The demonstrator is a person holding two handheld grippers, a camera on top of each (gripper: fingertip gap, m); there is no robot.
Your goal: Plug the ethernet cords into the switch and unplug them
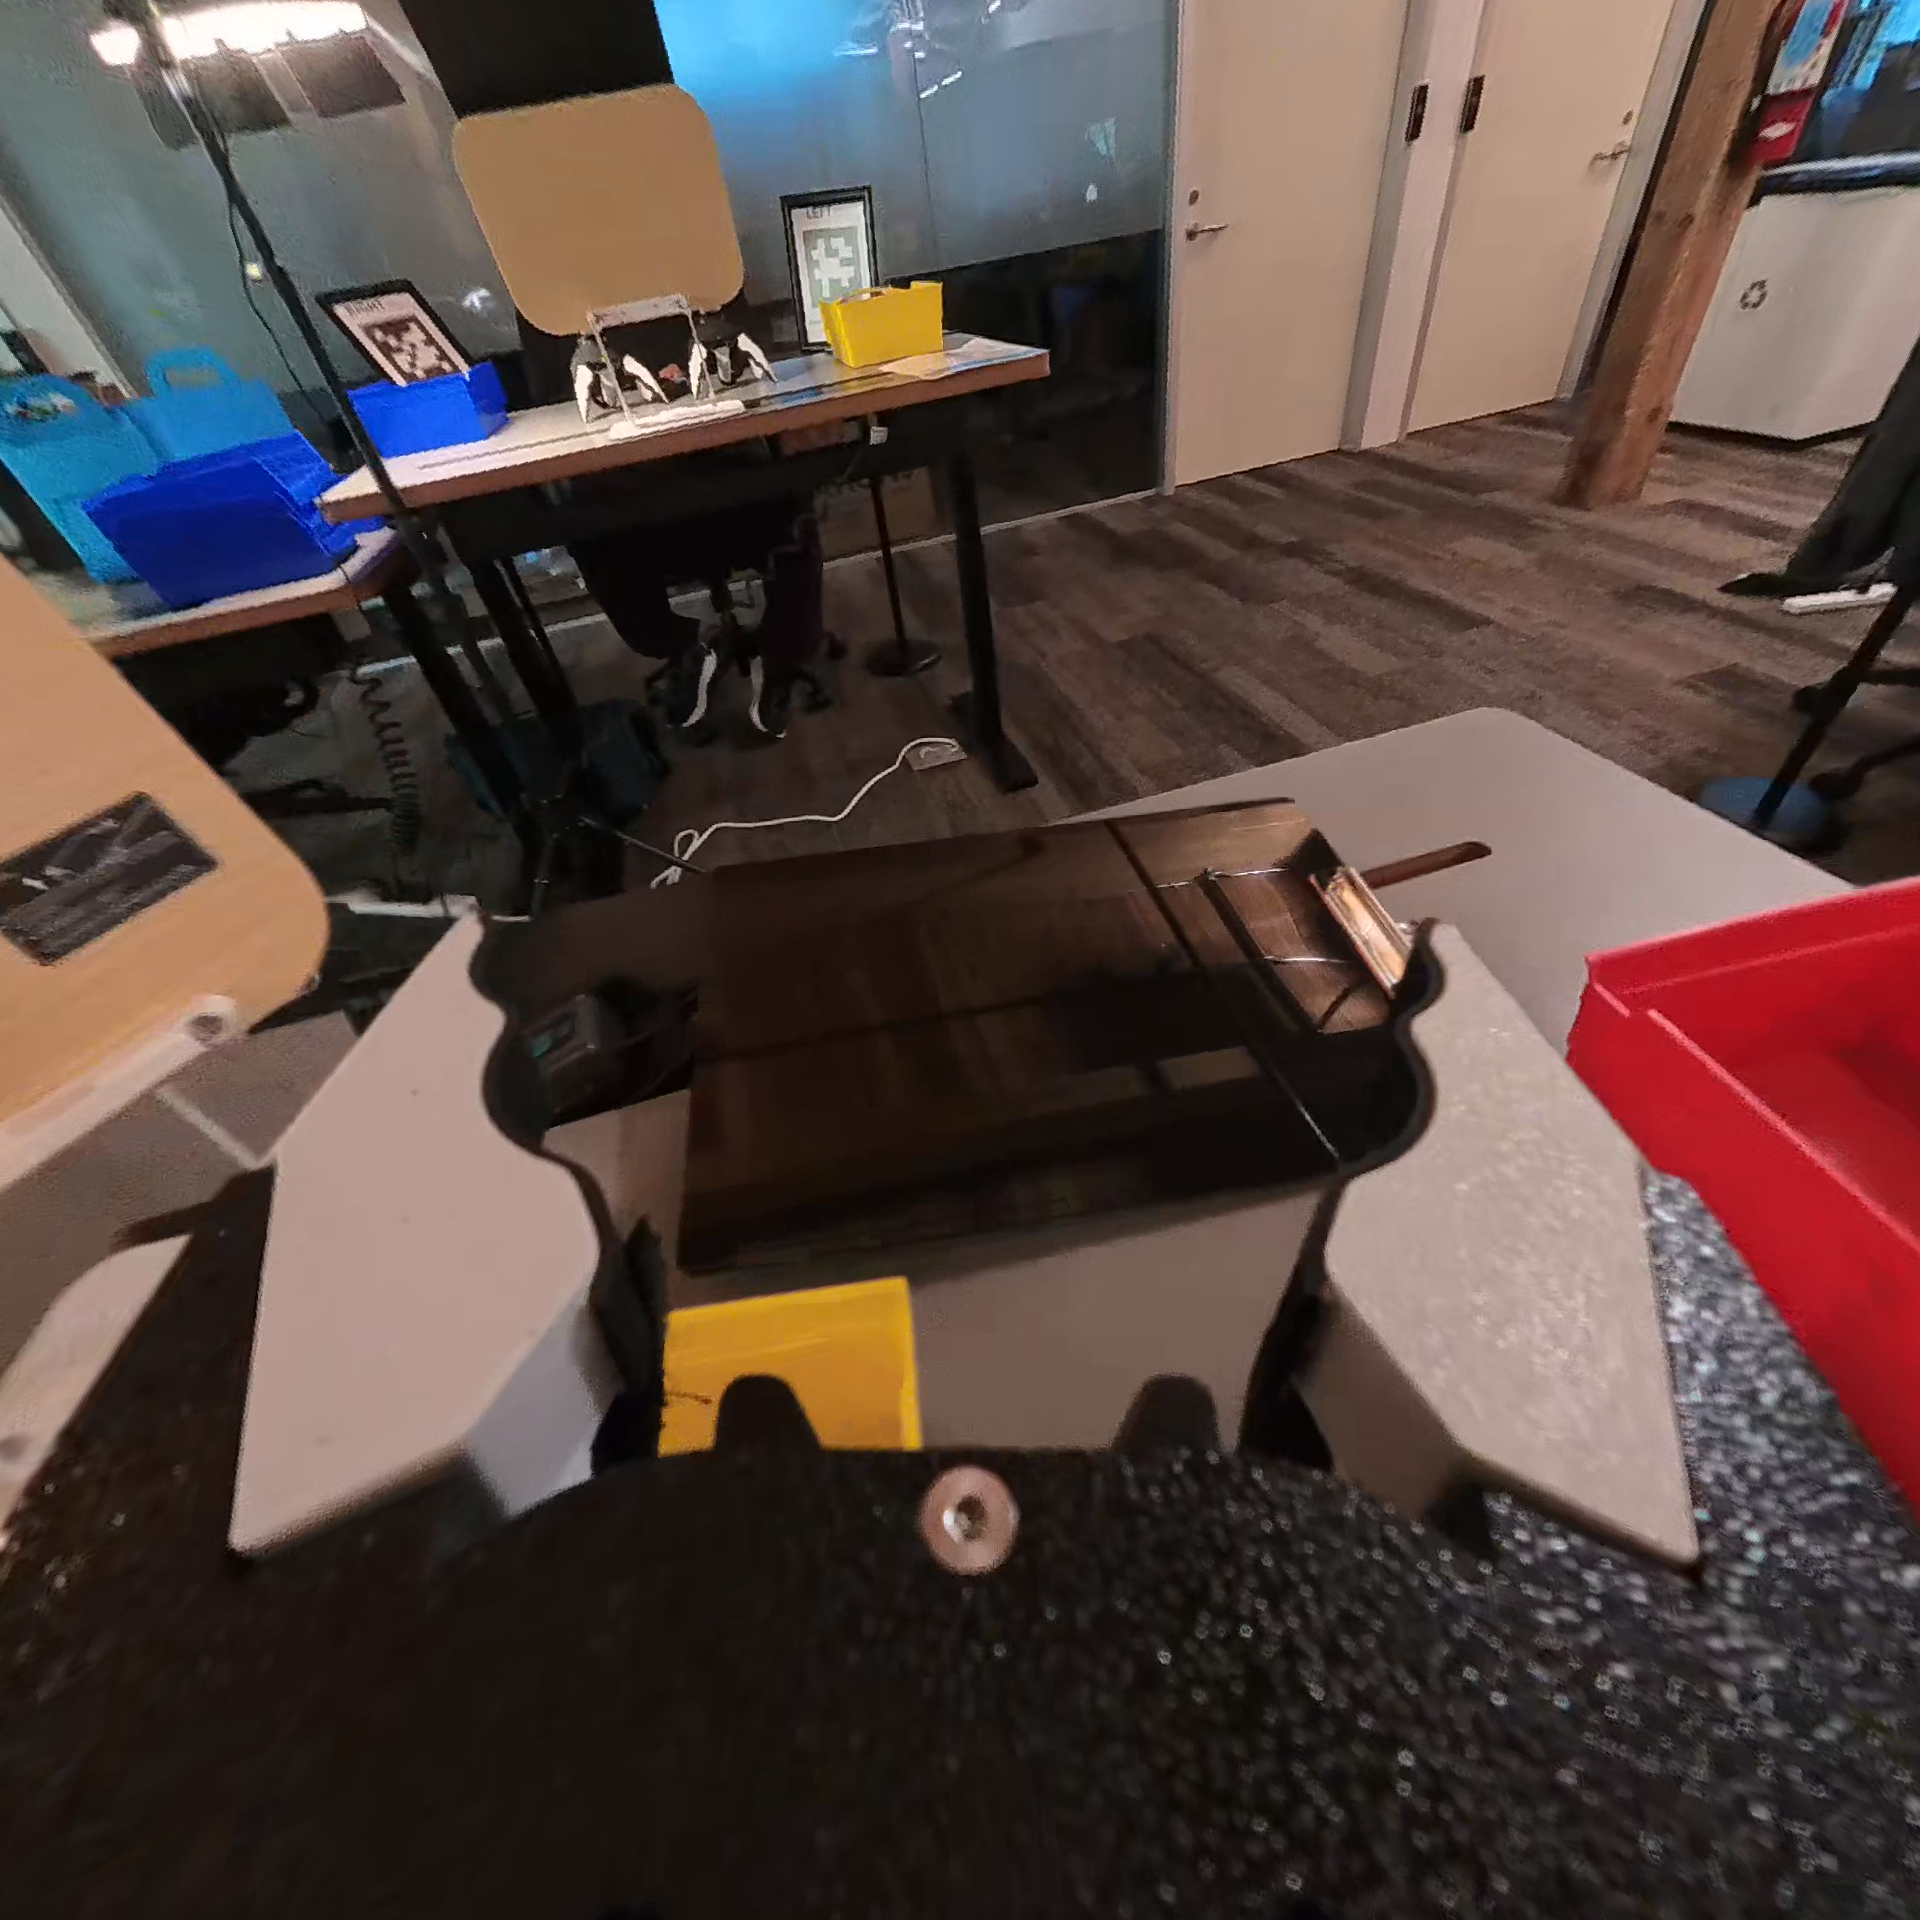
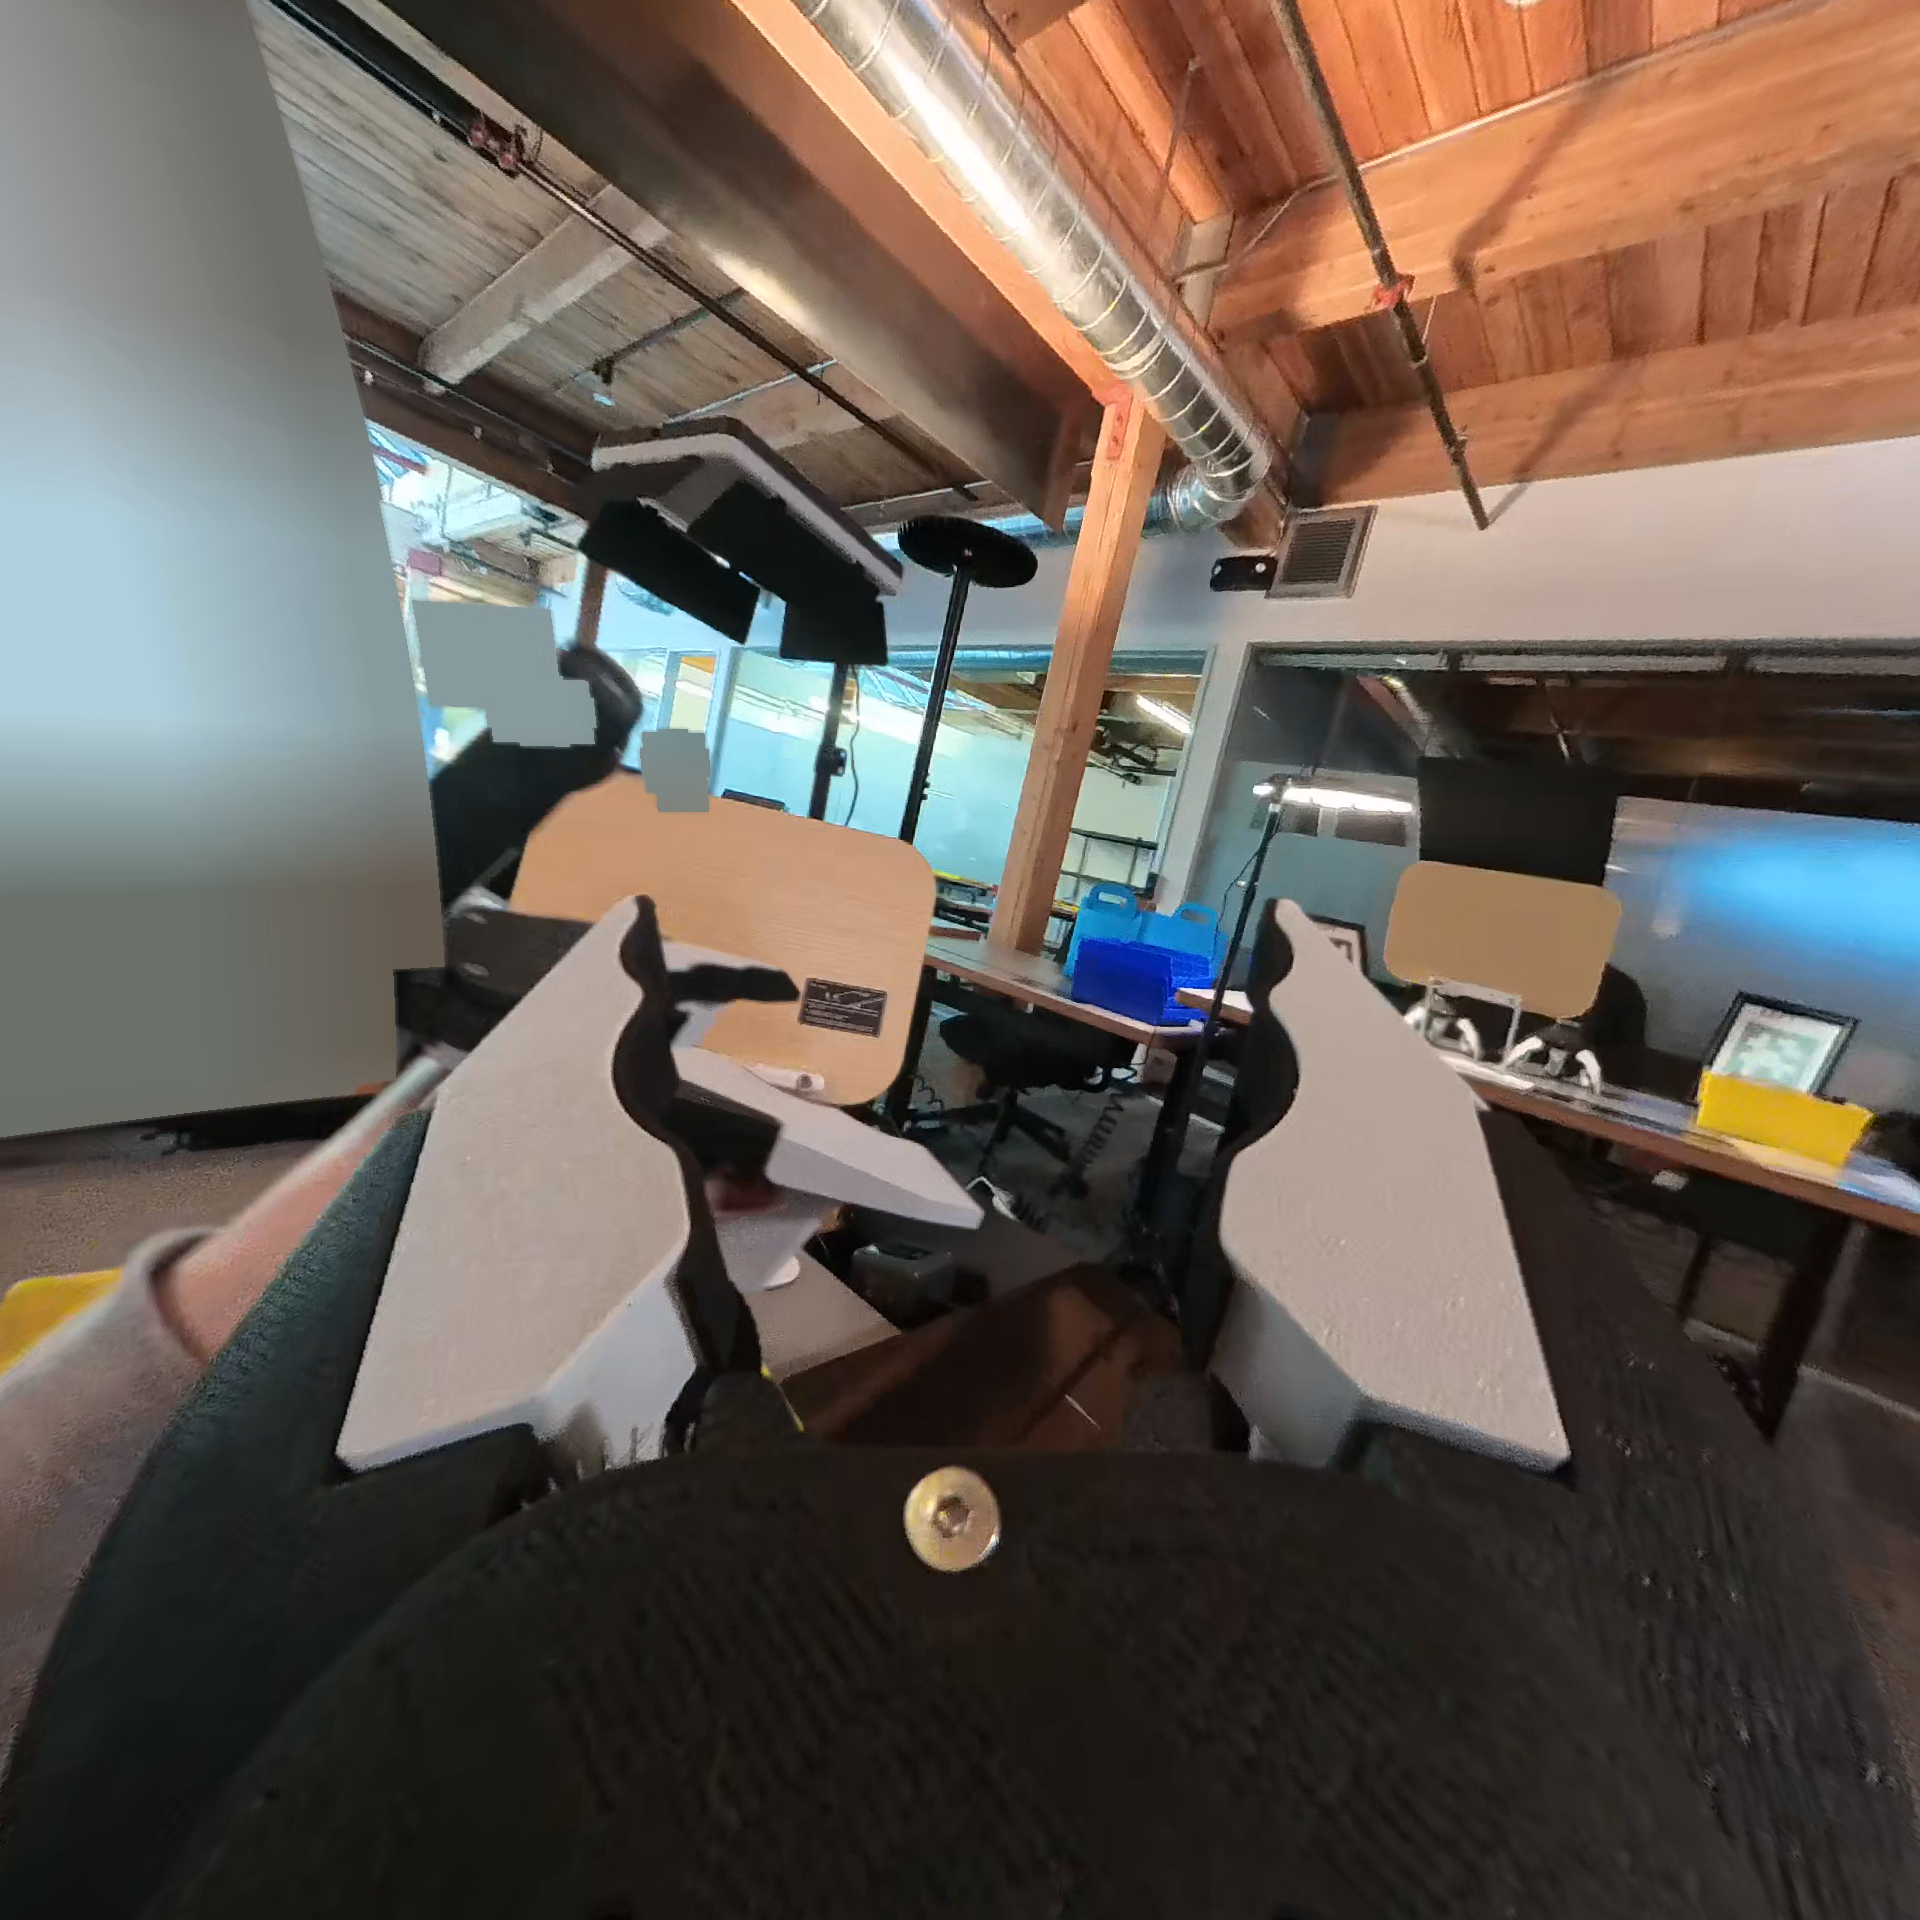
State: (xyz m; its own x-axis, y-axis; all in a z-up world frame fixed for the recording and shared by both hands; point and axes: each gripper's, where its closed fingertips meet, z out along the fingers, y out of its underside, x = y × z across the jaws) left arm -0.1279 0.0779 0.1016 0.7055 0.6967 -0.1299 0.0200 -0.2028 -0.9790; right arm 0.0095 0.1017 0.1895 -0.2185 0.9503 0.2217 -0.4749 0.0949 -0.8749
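Grey surface (image 1: 1621, 831) with a rounded far corner. A dark glossy panel (image 1: 935, 1039) lies flat at its middle. A yellow bin (image 1: 790, 1361) sits at the near edge, just beside the panel. A red bin (image 1: 1766, 1060) stands at the right. A thin brown stick (image 1: 1429, 860) lies at the panel's far right corner.

There's the switch (image 1: 566, 1044), a small dark box (teal-tinged face, blurred), sitting low at nine o'clock in the left wrist view, tucked against the left edge of a glossy black slab (image 1: 987, 1039); the cords cannot be made out.
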